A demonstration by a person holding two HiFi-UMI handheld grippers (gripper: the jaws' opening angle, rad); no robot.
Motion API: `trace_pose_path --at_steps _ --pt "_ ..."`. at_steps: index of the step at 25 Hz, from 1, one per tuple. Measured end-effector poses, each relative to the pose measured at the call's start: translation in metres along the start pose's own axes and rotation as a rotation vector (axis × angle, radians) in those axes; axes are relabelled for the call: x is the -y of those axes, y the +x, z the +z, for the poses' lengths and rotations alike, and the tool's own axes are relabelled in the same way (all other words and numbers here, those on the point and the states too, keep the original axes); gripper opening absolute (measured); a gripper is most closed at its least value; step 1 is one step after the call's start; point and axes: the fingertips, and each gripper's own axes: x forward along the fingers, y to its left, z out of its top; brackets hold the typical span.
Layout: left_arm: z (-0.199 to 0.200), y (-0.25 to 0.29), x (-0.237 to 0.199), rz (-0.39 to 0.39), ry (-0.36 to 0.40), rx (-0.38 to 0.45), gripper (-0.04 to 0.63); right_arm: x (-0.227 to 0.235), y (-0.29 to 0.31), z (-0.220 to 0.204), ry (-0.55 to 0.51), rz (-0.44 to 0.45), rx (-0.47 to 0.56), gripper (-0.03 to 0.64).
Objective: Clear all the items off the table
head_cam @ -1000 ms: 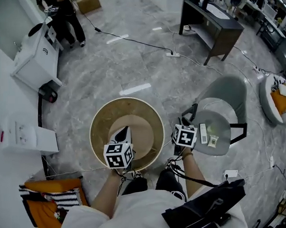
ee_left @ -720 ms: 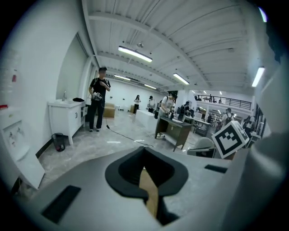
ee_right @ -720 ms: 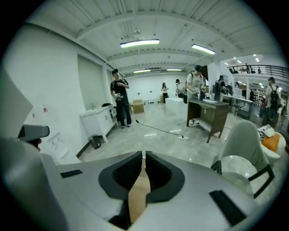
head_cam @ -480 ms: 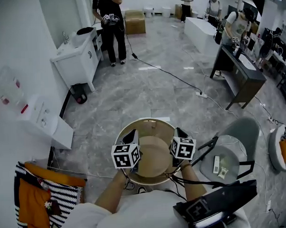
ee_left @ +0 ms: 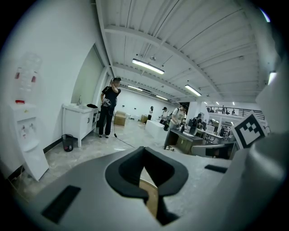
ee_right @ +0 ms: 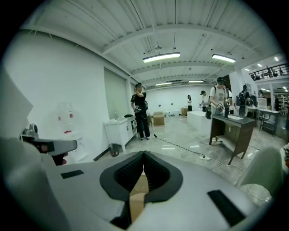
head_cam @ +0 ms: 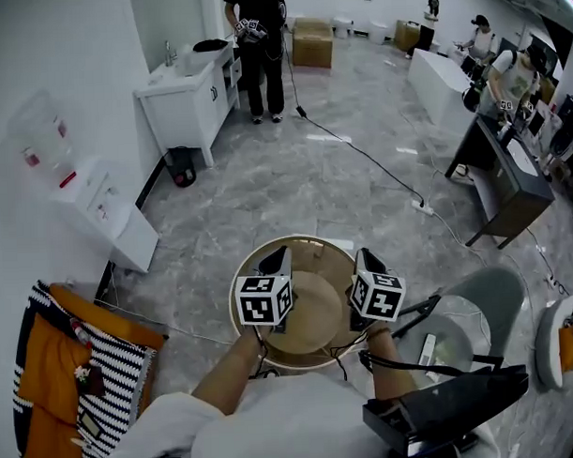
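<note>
A round wooden table (head_cam: 311,249) with a raised rim stands right in front of me in the head view. My left gripper (head_cam: 276,261) hangs over its left part, shut with nothing between its jaws. My right gripper (head_cam: 363,260) hangs over the right rim, also shut and holding nothing. In the left gripper view the left gripper (ee_left: 144,151) points level into the room, with a strip of tan table (ee_left: 152,200) showing under its pads. The right gripper (ee_right: 143,154) points the same way in the right gripper view, above the tan table (ee_right: 137,194).
A grey chair (head_cam: 481,296) at my right carries small white items (head_cam: 428,348). A black bag (head_cam: 448,410) lies near my right side. Orange and striped cloth (head_cam: 57,372) lies at the left. A white cabinet (head_cam: 192,86), a standing person (head_cam: 261,41) and a floor cable (head_cam: 378,168) are ahead.
The right gripper has moved left from beside the chair to the table's right rim. Both grippers now point forward, side by side. The head view has tilted up.
</note>
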Motion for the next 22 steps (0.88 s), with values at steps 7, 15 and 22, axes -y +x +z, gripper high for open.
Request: trace_pose_path --at_steps 7,15,22 --pt "0.0 -0.002 0.002 0.039 0.027 -0.005 0.008 0.015 -0.006 -0.001 -0.011 0.003 0.003 0.023" --pt "-0.004 -0.01 0.0 0.075 0.024 -0.007 0.008 0.02 -0.016 -0.006 -0.027 0.023 -0.007 0.023" --pt "-0.016 -0.017 0.002 0.08 0.022 -0.025 0.008 0.024 -0.023 -0.014 -0.033 0.013 -0.019 0.023"
